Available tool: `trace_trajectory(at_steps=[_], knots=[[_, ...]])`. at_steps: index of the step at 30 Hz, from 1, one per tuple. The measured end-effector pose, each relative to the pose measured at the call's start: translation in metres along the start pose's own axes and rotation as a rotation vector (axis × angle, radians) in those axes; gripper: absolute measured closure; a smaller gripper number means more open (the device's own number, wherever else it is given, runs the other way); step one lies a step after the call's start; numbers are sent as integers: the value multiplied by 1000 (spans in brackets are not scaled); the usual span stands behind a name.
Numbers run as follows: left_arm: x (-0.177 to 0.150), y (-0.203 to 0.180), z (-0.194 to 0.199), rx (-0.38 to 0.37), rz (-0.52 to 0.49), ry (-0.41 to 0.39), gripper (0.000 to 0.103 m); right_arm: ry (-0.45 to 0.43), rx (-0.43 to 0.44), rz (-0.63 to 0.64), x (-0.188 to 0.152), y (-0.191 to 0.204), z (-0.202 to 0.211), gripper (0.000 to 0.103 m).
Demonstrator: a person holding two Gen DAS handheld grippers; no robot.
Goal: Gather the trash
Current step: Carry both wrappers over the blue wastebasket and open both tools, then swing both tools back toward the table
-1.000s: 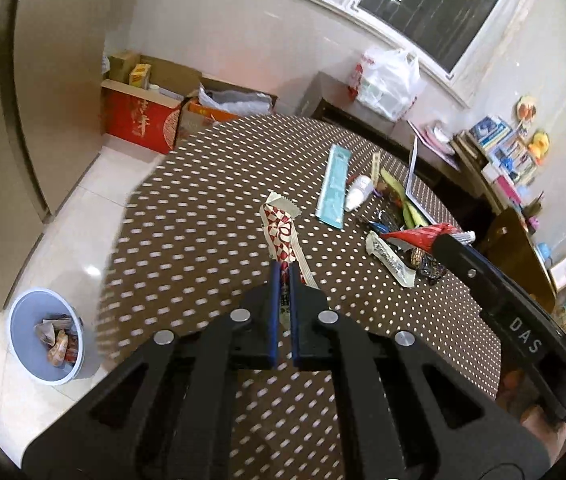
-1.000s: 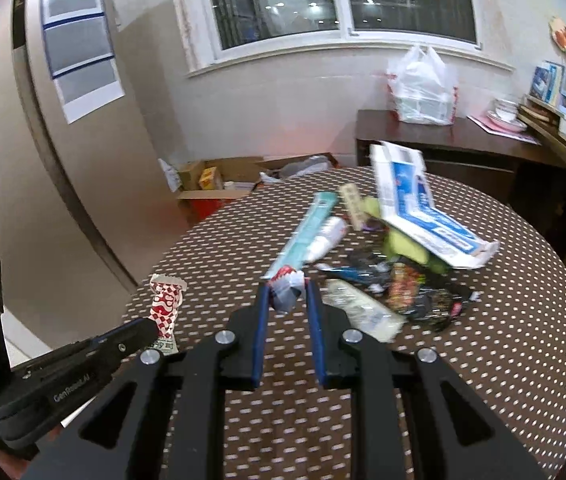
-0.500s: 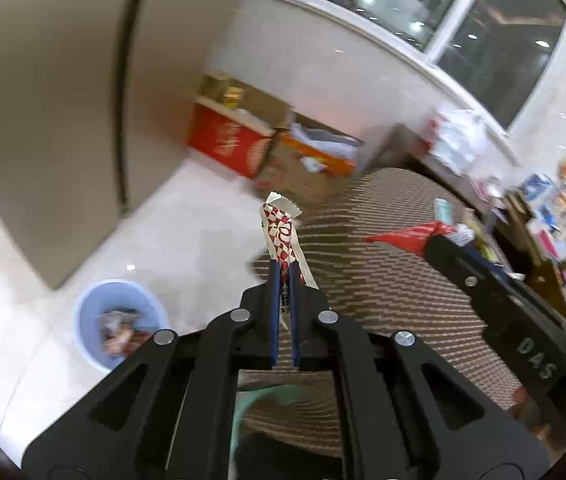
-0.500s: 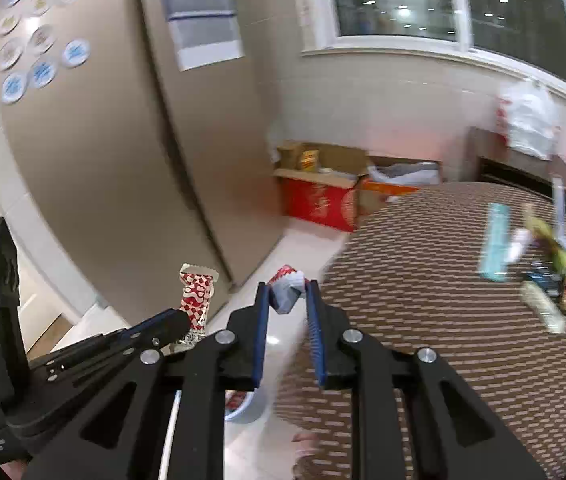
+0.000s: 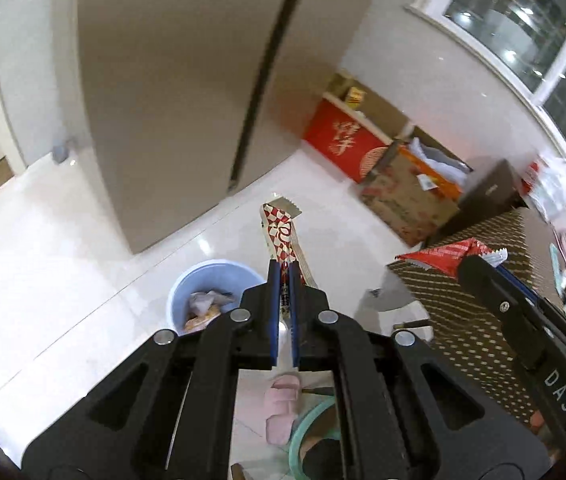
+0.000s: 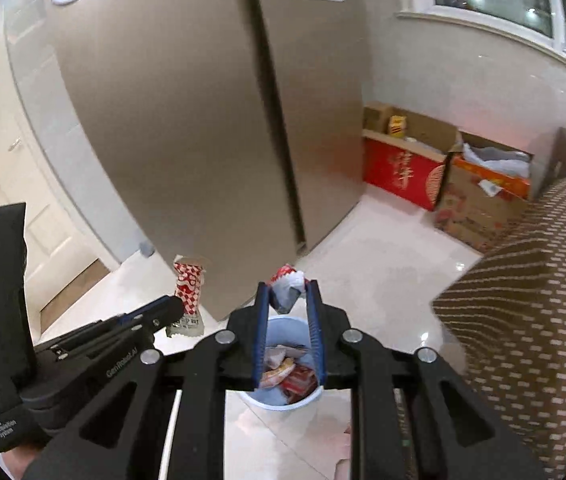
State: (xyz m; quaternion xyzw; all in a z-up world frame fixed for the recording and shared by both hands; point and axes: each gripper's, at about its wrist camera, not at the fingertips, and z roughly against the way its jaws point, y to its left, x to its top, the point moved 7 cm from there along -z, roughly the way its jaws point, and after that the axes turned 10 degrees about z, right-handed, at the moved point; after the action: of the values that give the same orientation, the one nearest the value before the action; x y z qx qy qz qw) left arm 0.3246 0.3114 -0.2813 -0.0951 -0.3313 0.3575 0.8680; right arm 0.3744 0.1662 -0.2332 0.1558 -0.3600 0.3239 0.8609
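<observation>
both hand-held grippers have swung off the dotted surface [image 5: 479, 312] and we now hang over the floor by the blue bin [image 5: 211, 284]. our left hand-held gripper [image 5: 283, 276] is clenched on a red-and-white checked wrapper [image 5: 281, 228] that stands up from its tips. our right hand-held gripper [image 6: 287, 292] pinches a crumpled red-and-grey wrapper [image 6: 286, 286]. only the right view looks straight down into the bin, with trash already inside; only the left view shows a pink slipper [image 5: 281, 408] on the floor.
</observation>
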Motion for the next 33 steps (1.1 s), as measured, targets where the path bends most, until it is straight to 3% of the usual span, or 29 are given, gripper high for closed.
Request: trace_trajectory(at_steps=[4, 6, 7, 13, 24, 33], knots=[[7, 24, -11, 43, 33, 2, 99, 8, 22, 0, 4, 22, -35, 81], [7, 31, -20, 59, 53, 14, 99, 21, 19, -15, 0, 25, -50, 63], [7, 32, -24, 59, 59, 20, 99, 36, 18, -21, -3, 26, -59, 60], [-1, 37, -43, 62, 67, 55, 99, 61, -8, -9, -16, 23, -75, 56], [-4, 25, -57, 60, 34, 79, 99, 40, -55, -17, -24, 0, -62, 45], [4, 13, -69, 80, 34, 91, 97, 7, -60, -45, -20, -13, -50, 44]])
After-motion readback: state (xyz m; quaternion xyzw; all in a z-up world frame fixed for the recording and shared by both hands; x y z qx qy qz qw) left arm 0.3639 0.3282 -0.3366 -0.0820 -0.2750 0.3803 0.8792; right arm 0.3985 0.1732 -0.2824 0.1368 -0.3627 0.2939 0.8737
